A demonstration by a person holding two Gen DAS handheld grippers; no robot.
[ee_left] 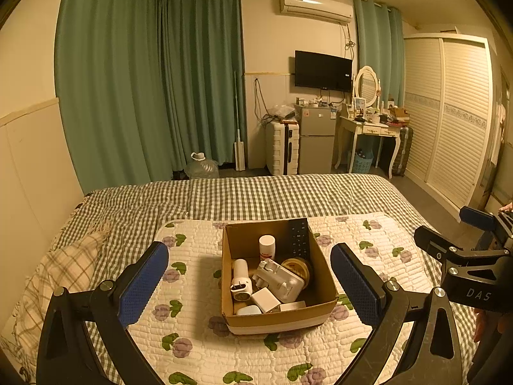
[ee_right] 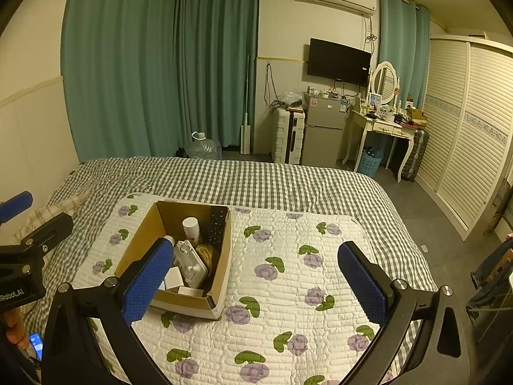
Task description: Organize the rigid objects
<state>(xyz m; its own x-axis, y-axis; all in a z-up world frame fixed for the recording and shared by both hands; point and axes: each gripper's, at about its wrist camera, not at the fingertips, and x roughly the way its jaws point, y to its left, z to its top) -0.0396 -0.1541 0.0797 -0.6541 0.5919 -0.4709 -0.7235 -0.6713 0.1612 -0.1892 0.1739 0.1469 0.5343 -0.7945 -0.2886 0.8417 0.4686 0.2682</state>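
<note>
A cardboard box sits on a floral quilted mat on the bed. Inside lie a black remote leaning on the far wall, a white bottle, a white power strip, a round gold tin, a white charger and other small white items. My left gripper is open above the box, its pads wide on either side. My right gripper is open too, over the mat right of the box.
The bed has a green checked sheet and a plaid pillow at the left. Beyond it stand a suitcase, a small fridge, a dressing table and a wardrobe. A phone glows at lower left.
</note>
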